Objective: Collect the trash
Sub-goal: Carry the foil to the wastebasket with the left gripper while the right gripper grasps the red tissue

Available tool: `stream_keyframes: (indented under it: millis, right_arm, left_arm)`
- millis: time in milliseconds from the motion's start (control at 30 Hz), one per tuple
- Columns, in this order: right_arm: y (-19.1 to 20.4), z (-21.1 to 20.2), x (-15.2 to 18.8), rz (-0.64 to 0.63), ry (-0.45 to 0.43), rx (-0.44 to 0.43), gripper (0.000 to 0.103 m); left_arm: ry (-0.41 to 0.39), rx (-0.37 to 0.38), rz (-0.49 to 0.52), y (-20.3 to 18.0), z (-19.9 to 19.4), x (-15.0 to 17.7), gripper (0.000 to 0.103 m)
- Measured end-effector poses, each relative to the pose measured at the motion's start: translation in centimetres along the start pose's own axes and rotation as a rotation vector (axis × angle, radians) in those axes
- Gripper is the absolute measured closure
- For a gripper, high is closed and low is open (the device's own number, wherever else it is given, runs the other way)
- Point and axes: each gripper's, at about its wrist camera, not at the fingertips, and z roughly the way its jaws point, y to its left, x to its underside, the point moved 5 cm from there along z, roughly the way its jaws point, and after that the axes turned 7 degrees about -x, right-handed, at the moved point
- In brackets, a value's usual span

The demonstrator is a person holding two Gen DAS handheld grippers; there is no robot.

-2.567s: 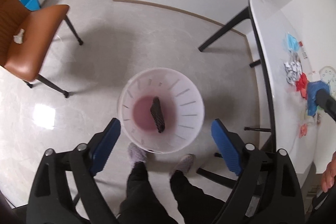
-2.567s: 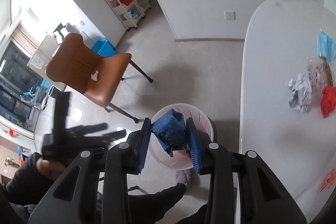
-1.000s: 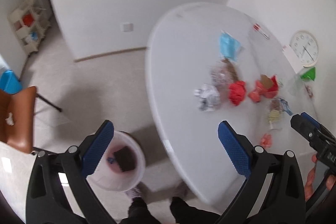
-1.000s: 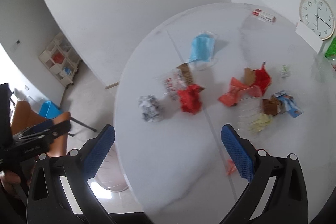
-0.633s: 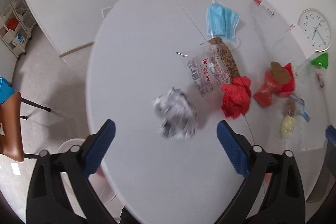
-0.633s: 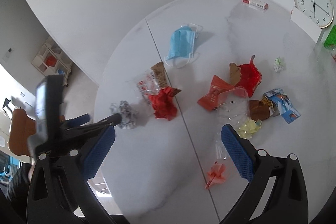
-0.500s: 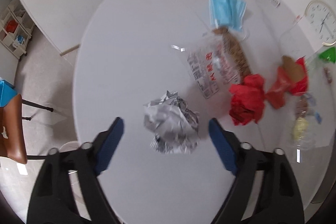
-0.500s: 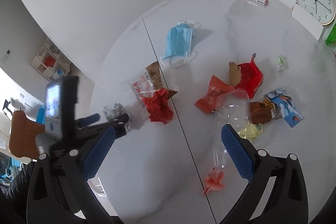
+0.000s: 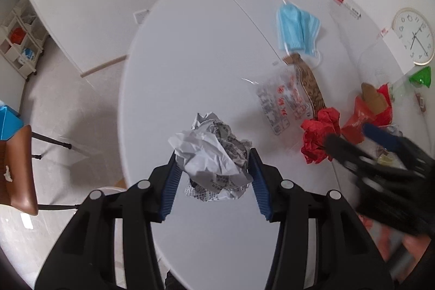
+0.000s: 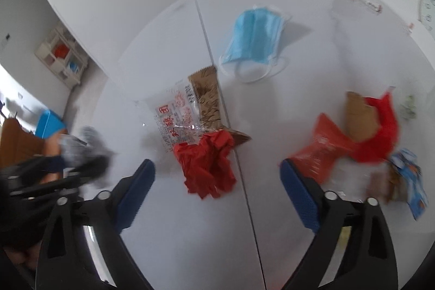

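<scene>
pickup step: my left gripper has just been closing, pads now pinching newspaper wad on table. my right gripper gapes, narrowing, red paper at 12 o'clock between jaws, untouched. next i lift wad, clamp red.

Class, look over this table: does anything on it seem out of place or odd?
Yes: a wall clock sits at the white table's far edge, not hung, beside scattered trash like a blue face mask.
</scene>
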Motion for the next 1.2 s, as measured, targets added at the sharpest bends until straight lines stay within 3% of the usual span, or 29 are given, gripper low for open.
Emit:
stream_keyframes:
  millis: [67, 133, 200, 300, 567, 867, 967, 1200]
  right_arm:
    - [0.1, 1.3, 0.1, -0.017, 0.027, 0.020, 0.024]
    - [0.2, 2.1, 0.3, -0.040, 0.049, 0.036, 0.048]
    - [0.1, 2.2, 0.6, -0.036, 0.061, 0.040, 0.063]
    - [0.0, 0.8, 1.1, -0.021, 0.043, 0.033, 0.069]
    - [1.0, -5.4, 2.3, -0.041, -0.037, 0.021, 0.073]
    - [10.5, -15.1, 3.7, -0.150, -0.154, -0.162, 0.073]
    - [14.0, -16.0, 4.5, -0.205, -0.149, -0.224, 0.073]
    - [19.8, -15.3, 6.2, -0.299, -0.117, -0.291, 0.073]
  left_arm:
    - [-0.011, -0.008, -0.012, 1.0, -0.8, 0.0, 0.056]
    - [-0.027, -0.026, -0.025, 2.0, -2.0, 0.3, 0.056]
    - [-0.044, -0.037, -0.036, 3.1, -3.1, 0.8, 0.056]
    - [-0.062, -0.046, -0.059, 4.1, -4.5, 1.2, 0.056]
    - [-0.112, -0.053, -0.122, 6.0, -8.9, 3.5, 0.056]
    - [-0.182, -0.135, -0.202, 10.2, -15.9, 7.6, 0.055]
    - [-0.199, -0.189, -0.227, 12.2, -17.7, 9.1, 0.055]
    - [-0.191, -0.207, -0.285, 15.9, -18.7, 11.7, 0.055]
